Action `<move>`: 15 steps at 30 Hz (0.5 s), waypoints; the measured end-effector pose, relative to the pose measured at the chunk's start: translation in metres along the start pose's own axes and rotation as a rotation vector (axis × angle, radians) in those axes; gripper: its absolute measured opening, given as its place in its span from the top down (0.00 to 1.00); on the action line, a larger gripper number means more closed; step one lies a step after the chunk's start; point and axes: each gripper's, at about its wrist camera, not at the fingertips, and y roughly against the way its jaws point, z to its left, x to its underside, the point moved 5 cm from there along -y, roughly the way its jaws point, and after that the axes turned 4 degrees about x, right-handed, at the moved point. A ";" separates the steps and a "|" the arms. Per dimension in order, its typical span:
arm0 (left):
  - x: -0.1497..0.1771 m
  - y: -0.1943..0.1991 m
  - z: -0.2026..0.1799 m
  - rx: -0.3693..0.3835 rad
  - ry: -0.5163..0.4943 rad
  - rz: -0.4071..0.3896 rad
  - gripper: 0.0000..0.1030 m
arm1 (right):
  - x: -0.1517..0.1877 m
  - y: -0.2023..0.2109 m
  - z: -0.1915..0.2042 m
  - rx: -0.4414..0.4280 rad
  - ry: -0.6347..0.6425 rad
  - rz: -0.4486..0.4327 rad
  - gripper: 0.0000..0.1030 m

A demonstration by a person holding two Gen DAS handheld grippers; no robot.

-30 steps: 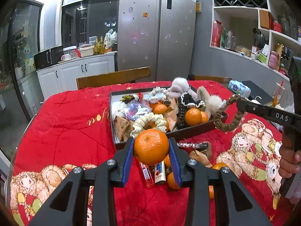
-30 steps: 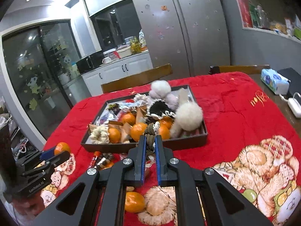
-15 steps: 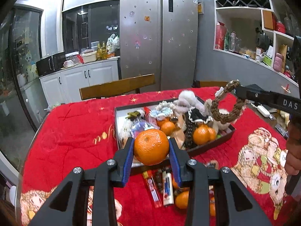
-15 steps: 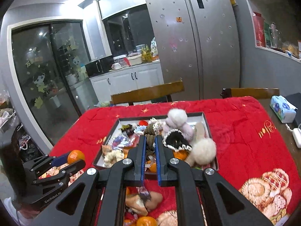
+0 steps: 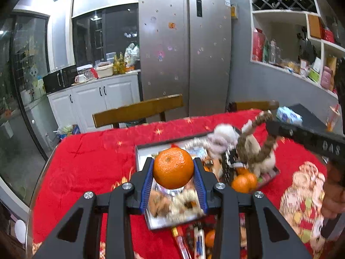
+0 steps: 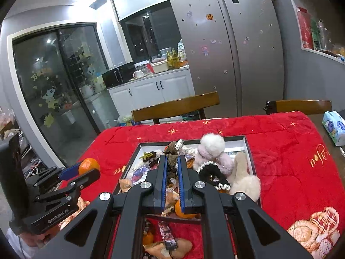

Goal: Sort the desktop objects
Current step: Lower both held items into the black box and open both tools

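My left gripper (image 5: 173,168) is shut on an orange (image 5: 173,168) and holds it in the air over the near end of the dark tray (image 5: 138,151); from the right wrist view it (image 6: 86,168) hangs left of the tray. My right gripper (image 6: 172,168) is shut on a brown braided hair tie (image 6: 171,151) and holds it above the tray (image 6: 248,149); the tie also shows in the left wrist view (image 5: 256,142). The tray holds fluffy pom-pom ties (image 6: 212,144), oranges (image 5: 243,182) and wrapped snacks.
Red patterned cloth (image 6: 291,168) covers the table. Loose lighters, an orange and snack bags lie on the cloth before the tray (image 5: 198,241). A tissue pack (image 6: 334,127) sits at the right edge. Wooden chairs (image 6: 176,105) stand behind the table.
Both grippers have risen and moved forward over the tray, each keeping its hold. The tray now sits lower and nearer in both views.
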 end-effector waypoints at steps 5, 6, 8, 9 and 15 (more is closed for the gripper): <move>-0.025 -0.015 0.009 -0.001 0.059 -0.044 0.64 | -0.011 -0.010 0.003 -0.017 -0.004 -0.005 0.91; -0.030 -0.018 0.010 -0.006 0.065 -0.058 0.64 | -0.012 -0.012 0.004 -0.019 -0.008 -0.004 0.91; -0.037 -0.025 0.011 -0.007 0.072 -0.071 0.64 | -0.016 -0.016 0.006 -0.027 -0.016 -0.004 0.91; -0.040 -0.029 0.012 -0.003 0.078 -0.073 0.64 | -0.019 -0.018 0.008 -0.034 -0.022 -0.010 0.91; -0.043 -0.059 0.015 0.037 0.094 -0.037 0.64 | -0.029 -0.040 0.011 -0.055 -0.042 -0.016 0.90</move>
